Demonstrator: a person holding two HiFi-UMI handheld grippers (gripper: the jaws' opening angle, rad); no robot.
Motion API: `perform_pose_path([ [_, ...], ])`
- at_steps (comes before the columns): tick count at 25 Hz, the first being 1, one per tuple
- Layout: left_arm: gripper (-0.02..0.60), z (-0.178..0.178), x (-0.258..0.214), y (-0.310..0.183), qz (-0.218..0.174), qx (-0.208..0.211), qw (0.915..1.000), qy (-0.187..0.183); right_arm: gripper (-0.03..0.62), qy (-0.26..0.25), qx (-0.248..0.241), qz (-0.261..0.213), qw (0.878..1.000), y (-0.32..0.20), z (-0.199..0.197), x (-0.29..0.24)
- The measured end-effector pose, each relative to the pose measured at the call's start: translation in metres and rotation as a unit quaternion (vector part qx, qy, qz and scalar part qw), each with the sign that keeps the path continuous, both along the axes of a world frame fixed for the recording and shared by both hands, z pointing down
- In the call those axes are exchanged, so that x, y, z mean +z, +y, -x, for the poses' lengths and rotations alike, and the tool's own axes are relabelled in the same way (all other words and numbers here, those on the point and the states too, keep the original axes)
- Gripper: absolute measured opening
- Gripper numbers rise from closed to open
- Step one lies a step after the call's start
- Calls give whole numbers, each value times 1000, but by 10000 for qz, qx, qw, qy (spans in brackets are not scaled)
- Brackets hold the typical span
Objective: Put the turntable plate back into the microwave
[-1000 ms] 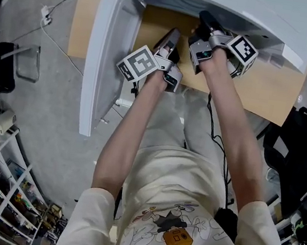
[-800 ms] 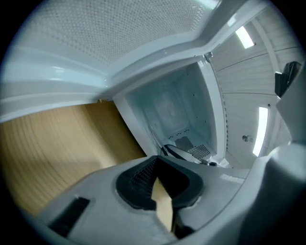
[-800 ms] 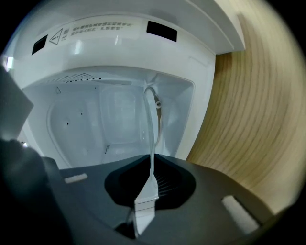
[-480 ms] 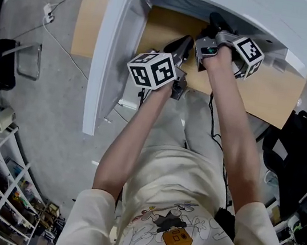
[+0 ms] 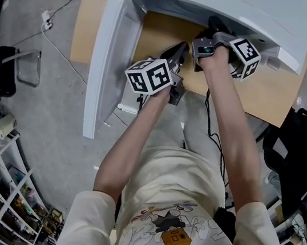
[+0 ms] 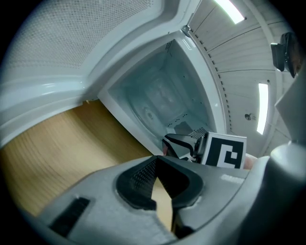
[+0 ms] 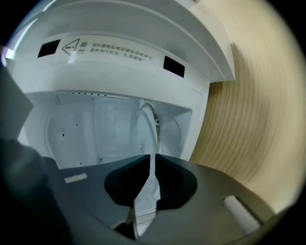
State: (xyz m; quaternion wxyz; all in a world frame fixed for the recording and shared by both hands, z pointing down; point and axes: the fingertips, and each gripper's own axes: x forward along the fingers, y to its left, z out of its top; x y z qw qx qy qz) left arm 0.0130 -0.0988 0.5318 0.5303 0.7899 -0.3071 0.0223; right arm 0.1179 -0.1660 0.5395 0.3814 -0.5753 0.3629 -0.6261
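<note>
Wide open on table [image 5: 272, 100]: microwave [image 5: 218, 2], door [image 5: 107, 65] swung out left. Reaching into cavity, plate [image 7: 148, 129] on edge, rim pinched between nearly closed jaws of right gripper [image 7: 149, 160]. Just outside opening, left gripper [image 6: 155, 160], jaws together, empty.

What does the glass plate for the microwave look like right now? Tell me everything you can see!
The turntable plate is a round disc of clear, slightly bluish glass with a thicker rim. It stands nearly upright, seen almost edge-on. The right hand-held gripper pinches its near rim between its jaws, and its far part reaches into the white microwave. Whether it touches the floor inside cannot be seen.
</note>
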Motion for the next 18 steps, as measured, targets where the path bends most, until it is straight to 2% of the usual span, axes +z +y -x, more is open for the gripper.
perform_pose_path([
  [5, -2, 6, 2, 1, 64, -95, 9999, -63, 106, -139, -391, -276, 9988, 5, 26, -12],
  [11, -2, 19, 0, 5, 32, -128, 9998, -147, 146, -356, -418, -138, 9984, -3, 34, 0],
  [14, -2, 23, -7, 6, -11, -166, 9998, -101, 144, -438, -274, 6, 9987, -9, 29, 10],
  [18, -2, 21, -18, 10, -83, -110, 9999, -23, 44, -388, -198, 543, 9976, -10, 21, 25],
])
